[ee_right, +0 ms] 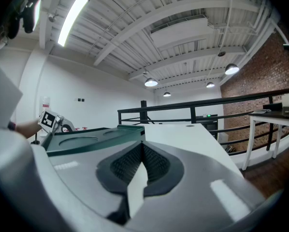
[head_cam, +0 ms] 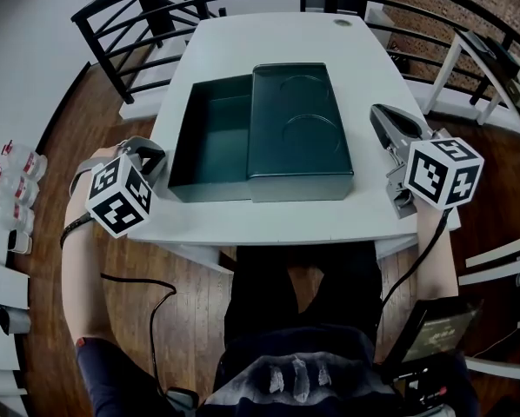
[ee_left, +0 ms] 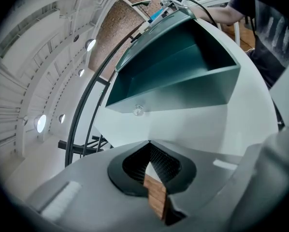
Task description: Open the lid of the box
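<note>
A dark green box (head_cam: pixel 210 142) lies on the white table (head_cam: pixel 364 68), its left part uncovered and hollow. Its lid (head_cam: pixel 299 120) sits over the right part, flat, with two round embossed rings. My left gripper (head_cam: pixel 156 156) hovers at the box's front left corner, jaws shut with nothing between them; in its own view the left gripper (ee_left: pixel 149 142) faces the box's (ee_left: pixel 183 66) side wall across bare tabletop. My right gripper (head_cam: pixel 376 111) lies just right of the lid, apart from it, shut and empty. Its own view has the right gripper (ee_right: pixel 142 143) beside the lid (ee_right: pixel 93 135).
A black railing (head_cam: pixel 130 7) curves round the far side of the table. A white side table (head_cam: pixel 495 68) stands at the right, and several bottles (head_cam: pixel 16 176) sit at the left. The table's front edge (head_cam: pixel 269 237) is against the person's lap.
</note>
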Demonstrator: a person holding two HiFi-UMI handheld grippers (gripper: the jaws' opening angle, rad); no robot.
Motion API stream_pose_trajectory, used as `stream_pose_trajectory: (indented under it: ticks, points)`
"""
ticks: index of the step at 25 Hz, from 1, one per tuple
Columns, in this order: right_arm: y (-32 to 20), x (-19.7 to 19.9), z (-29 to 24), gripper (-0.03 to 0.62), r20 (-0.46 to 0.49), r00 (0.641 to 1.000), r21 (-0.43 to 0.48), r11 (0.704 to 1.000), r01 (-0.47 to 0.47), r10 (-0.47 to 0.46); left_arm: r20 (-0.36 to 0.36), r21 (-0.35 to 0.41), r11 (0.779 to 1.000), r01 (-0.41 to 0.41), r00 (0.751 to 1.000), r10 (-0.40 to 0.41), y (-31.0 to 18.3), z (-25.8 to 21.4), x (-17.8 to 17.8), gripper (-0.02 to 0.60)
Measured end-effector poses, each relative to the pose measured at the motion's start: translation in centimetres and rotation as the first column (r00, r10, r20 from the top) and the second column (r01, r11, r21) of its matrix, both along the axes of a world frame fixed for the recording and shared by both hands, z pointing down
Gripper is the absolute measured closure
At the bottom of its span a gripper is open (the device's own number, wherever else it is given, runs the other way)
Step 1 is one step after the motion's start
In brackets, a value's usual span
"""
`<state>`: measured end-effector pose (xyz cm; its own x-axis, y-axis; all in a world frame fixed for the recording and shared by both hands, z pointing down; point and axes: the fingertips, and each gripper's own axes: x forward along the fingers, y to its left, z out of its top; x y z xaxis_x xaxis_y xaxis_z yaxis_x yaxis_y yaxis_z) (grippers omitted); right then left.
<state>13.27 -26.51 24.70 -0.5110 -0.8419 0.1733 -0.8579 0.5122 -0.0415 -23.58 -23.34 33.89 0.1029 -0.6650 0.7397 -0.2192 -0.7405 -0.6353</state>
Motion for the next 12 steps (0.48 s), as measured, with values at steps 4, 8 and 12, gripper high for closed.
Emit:
stream_pose_trajectory:
  ticks: [4,8,12]
  points:
    - [-0.02,0.03,-0.06,0.59,0.0,1.0,0.003,1.0,-0.001,0.001,-0.005,0.013,1.0,0.015,1.0,-0.015,-0.09,-0.1,-0.02,0.566]
    - [-0.08,0.04,0.01,0.589,-0.001,1.0,0.001,1.0,-0.002,0.002,-0.016,0.024,0.999,0.028,0.999,-0.028,-0.14,-0.06,-0.04,0.566]
    - [-0.05,0.04,-0.02,0.589,0.001,1.0,0.001,1.0,-0.002,0.002,-0.034,0.035,0.998,0.055,0.998,-0.053,-0.18,-0.17,-0.06,0.568]
